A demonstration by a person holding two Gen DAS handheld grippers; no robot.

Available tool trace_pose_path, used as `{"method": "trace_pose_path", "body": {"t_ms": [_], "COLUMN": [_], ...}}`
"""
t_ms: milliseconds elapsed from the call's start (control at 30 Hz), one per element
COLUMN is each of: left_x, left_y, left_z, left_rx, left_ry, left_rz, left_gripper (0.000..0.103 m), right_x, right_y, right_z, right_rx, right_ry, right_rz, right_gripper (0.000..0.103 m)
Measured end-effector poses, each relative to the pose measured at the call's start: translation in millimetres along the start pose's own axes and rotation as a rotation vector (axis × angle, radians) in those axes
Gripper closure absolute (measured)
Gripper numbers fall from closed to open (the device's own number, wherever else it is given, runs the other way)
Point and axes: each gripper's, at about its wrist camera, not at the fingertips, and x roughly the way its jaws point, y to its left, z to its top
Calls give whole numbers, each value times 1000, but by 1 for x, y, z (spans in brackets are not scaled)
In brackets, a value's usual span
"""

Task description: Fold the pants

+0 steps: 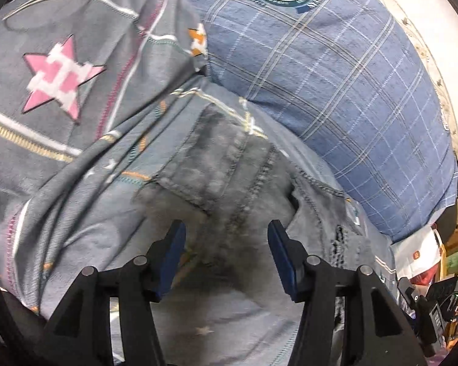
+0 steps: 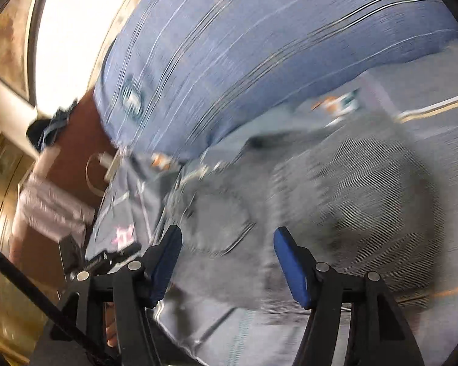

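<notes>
Faded grey jeans (image 1: 229,164) lie crumpled on a bed, with a back pocket and seams showing in the left wrist view. My left gripper (image 1: 226,238) is open just above the jeans, its blue pads (image 1: 175,244) spread on either side of a seam, holding nothing. In the blurred right wrist view the same jeans (image 2: 336,201) lie ahead with a curved pocket seam visible. My right gripper (image 2: 227,250) is open and empty just above the cloth.
A blue plaid pillow (image 1: 336,70) with a round badge lies behind the jeans, also in the right wrist view (image 2: 244,45). A grey quilt with a pink star (image 1: 61,76) is bunched at left. A white wall (image 1: 442,30) and clutter (image 1: 436,299) lie at right.
</notes>
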Motion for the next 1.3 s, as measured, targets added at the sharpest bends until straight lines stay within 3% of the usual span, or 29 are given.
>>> {"method": "trace_pose_path", "body": {"t_ms": [100,200,367,433,467,600,667,733,867,933,1000,1100,1233,1300], "left_x": [8,18,34,40,41,35,20,19,55,54,46,40,53,56], "left_y": [14,27,35,37,36,39,32,29,39,40,42,48,47,45], "left_z": [-1,1,2,1,1,7,11,13,0,-2,0,-1,-4,-2], "left_rx": [-33,-86,-123,-148,-149,-190,-152,-126,-156,-169,-183,-204,-236,-248], "left_ry": [41,84,115,121,122,73,2,-41,86,95,84,79,134,112], "left_rz": [-17,-26,-10,-40,-37,-112,-161,-151,30,37,49,59,0,-8], "left_gripper": [50,56,56,70,85,93,93,93,89,82,58,57,57,57], "right_x": [30,49,82,100,105,138,143,145,160,159,156,150,155,157], "right_y": [23,45,70,83,86,101,105,103,94,93,97,102,94,88], "right_z": [-14,-32,-47,-46,-45,-47,-52,-57,-68,-70,-68,-62,-58,-58], "right_rx": [-64,-125,-225,-260,-268,-302,-298,-285,-279,-269,-267,-272,-238,-217], "right_ry": [67,107,158,196,215,284,276,264,297,296,290,271,269,276], "right_rz": [36,37,6,-20,-24,-33,-14,21,-20,-15,-4,9,1,2], "right_gripper": [34,34,34,34,34,36,37,37,37,36,36,34,33,33]}}
